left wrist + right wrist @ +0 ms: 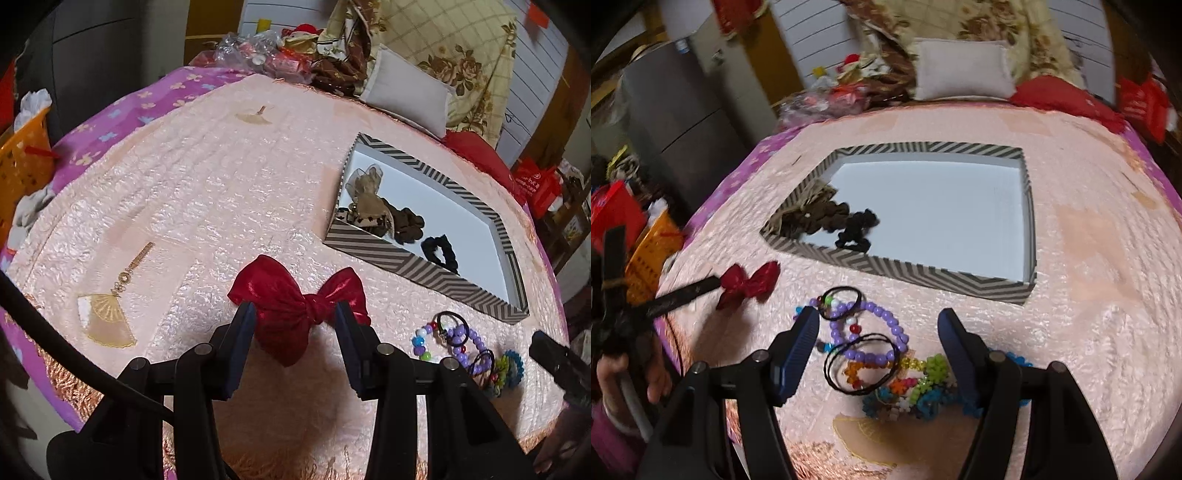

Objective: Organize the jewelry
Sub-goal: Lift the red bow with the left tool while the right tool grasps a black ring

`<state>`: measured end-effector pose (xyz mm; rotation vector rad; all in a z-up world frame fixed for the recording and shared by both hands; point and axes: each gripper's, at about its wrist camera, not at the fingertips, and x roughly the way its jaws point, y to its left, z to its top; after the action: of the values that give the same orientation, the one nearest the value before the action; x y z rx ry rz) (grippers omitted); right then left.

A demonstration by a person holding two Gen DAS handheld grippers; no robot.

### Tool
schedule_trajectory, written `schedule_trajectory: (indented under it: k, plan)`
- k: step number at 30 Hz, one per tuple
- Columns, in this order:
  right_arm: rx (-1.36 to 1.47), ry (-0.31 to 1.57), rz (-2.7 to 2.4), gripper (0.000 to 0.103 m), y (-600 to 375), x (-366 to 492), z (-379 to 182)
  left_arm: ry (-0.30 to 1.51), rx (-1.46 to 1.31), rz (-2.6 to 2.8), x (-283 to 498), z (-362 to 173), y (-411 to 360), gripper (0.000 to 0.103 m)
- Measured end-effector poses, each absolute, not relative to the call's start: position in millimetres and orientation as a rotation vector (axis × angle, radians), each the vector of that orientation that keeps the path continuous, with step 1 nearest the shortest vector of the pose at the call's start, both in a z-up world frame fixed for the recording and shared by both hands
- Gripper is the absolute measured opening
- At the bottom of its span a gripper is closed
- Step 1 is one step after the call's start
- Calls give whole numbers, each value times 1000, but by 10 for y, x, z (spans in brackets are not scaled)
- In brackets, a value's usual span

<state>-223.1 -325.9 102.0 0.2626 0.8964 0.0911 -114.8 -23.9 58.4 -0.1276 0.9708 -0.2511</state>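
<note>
A red satin bow (pixel 295 306) lies on the pink bedspread between the open fingers of my left gripper (pixel 295 314); it also shows in the right wrist view (pixel 750 282). My right gripper (pixel 877 323) is open over a purple bead bracelet (pixel 868 332), black hair ties (pixel 860 365) and colourful bead pieces (pixel 923 380). The striped box (pixel 908 273) holds brown and black scrunchies (pixel 827 216) at its left end; the box also shows in the left wrist view (pixel 424 273).
A white pillow (pixel 964 70) and floral bedding lie at the bed's far end. An orange basket (pixel 26 162) stands off the left edge. Embroidered fan patches (pixel 107 317) mark the bedspread.
</note>
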Motion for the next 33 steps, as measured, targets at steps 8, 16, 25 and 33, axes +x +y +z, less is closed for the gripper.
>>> schedule_trajectory:
  k: [8, 16, 25, 33]
  plan:
    - [258, 939, 192, 37, -3118, -2041, 902, 998, -133, -238, -1066, 503, -252, 29]
    - [140, 1056, 290, 30, -2924, -1542, 648, 984, -122, -233, -994, 514, -266, 29]
    - [29, 1109, 303, 28, -2801, -1365, 440, 992, -124, -234, -933, 490, -269, 29]
    - [168, 1021, 310, 4, -2936, -1515, 656, 1008, -135, -229, -937, 446, -214, 29]
